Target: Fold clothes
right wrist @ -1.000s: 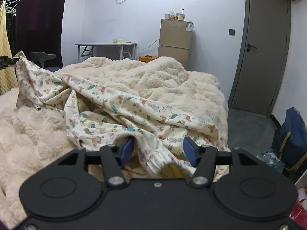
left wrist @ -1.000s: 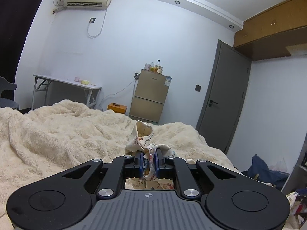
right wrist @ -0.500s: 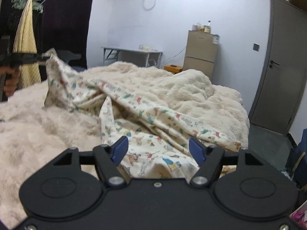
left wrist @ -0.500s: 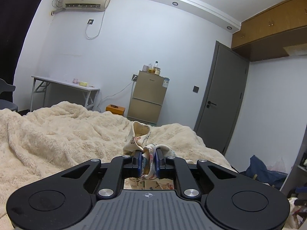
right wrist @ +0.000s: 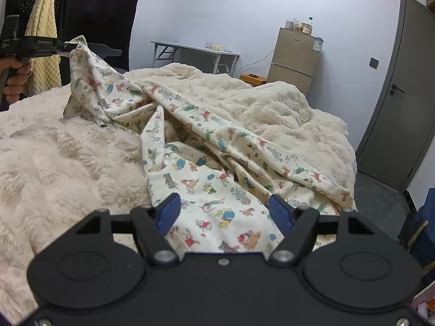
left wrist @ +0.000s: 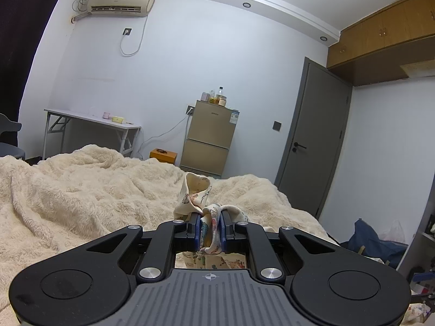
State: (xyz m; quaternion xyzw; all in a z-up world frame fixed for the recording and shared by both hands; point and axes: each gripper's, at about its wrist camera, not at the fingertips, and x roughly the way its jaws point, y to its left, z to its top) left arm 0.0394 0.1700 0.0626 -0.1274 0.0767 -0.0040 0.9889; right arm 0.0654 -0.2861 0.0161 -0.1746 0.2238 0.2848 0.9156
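garment (right wrist: 217, 163) on blanket (right wrist: 68, 149), fridge (right wrist: 295, 57) behind, door (right wrist: 402, 95) right

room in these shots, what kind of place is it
Most likely a bedroom in a home. A bed under a fluffy cream blanket fills the middle, clothes hang on hangers by a dark curtain, and a small fridge and folding table stand against the wall under an air conditioner.

The left claw (left wrist: 210, 231) is pinching shut at lower centre, while the right claw (right wrist: 224, 212), jaws just opened wider, is gaping empty.
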